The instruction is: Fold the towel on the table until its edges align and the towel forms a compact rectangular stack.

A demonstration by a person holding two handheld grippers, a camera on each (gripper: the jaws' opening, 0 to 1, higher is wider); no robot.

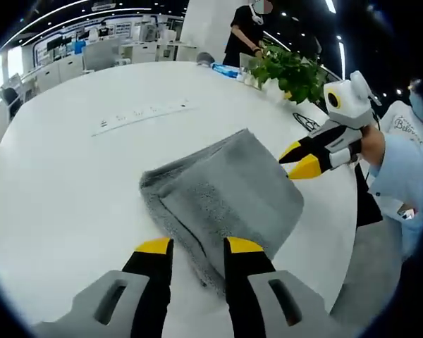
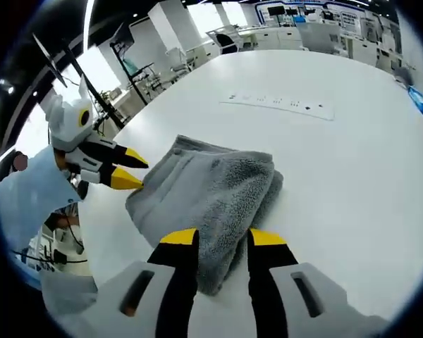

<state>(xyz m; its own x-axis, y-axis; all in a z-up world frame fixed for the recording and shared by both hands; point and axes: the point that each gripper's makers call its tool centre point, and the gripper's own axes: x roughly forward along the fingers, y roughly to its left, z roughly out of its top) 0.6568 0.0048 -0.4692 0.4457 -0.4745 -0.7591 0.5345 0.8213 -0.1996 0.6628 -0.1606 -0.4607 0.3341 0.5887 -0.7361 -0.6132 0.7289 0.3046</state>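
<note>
A grey terry towel (image 1: 225, 193), folded into a thick, slightly uneven stack, lies on a large round white table (image 1: 63, 190). The left gripper (image 1: 199, 246), yellow-tipped, hangs just above the towel's near edge with its jaws apart, holding nothing. The right gripper (image 1: 298, 159) sits at the towel's opposite edge, jaws also parted, empty. A green leafy plant (image 1: 292, 70) stands at the table's far edge.
</note>
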